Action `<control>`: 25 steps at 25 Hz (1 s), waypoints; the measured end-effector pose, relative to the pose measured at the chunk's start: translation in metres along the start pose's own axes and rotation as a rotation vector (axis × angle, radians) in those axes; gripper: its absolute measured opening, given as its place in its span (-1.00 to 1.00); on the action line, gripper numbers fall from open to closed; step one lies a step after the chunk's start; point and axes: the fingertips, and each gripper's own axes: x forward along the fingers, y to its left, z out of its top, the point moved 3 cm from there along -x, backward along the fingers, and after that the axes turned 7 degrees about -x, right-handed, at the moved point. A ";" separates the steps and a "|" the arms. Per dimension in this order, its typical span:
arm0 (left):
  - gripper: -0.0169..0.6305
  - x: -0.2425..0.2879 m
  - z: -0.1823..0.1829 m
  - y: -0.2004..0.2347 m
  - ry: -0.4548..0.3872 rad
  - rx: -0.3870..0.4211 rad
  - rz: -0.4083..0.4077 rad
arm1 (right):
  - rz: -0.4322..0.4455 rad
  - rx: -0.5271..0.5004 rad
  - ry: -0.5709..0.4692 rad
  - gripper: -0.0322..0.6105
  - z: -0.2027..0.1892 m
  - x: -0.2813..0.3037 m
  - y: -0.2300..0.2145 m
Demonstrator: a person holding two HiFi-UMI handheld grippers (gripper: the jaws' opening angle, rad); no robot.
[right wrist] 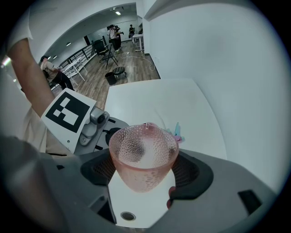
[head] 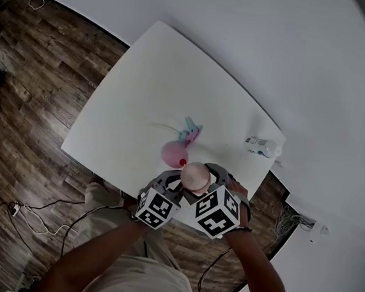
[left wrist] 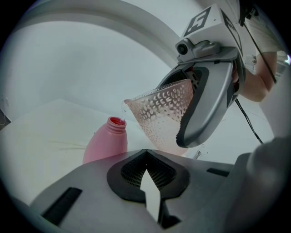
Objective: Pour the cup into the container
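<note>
Cup [right wrist: 143, 157] (clamped in right gripper [right wrist: 145, 172]) tilts over pink container [left wrist: 107, 143].

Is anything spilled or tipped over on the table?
No spill shows. The pink cup is tilted in the right tool toward the pink bottle. Only a small white bottle near the corner of the table seems to lie on its side.

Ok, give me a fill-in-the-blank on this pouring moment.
The right gripper is ____ on the dimpled cup.
The cup tilts over a pink bottle whose rim is coloured ____.
The left gripper's jaws are shut, holding ____.
The bottle stands on a ____ table.
Missing: shut; red; nothing; white.
</note>
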 end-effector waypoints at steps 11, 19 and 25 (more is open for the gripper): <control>-0.91 -0.002 0.002 0.001 -0.011 -0.008 0.000 | 0.005 -0.004 0.020 0.27 0.004 0.000 0.000; -0.91 -0.002 0.001 0.001 -0.011 -0.010 -0.004 | 0.013 -0.007 0.034 0.27 0.003 0.001 0.002; -0.91 -0.002 0.006 0.004 -0.017 -0.011 -0.001 | 0.018 0.001 0.039 0.27 0.002 0.000 0.001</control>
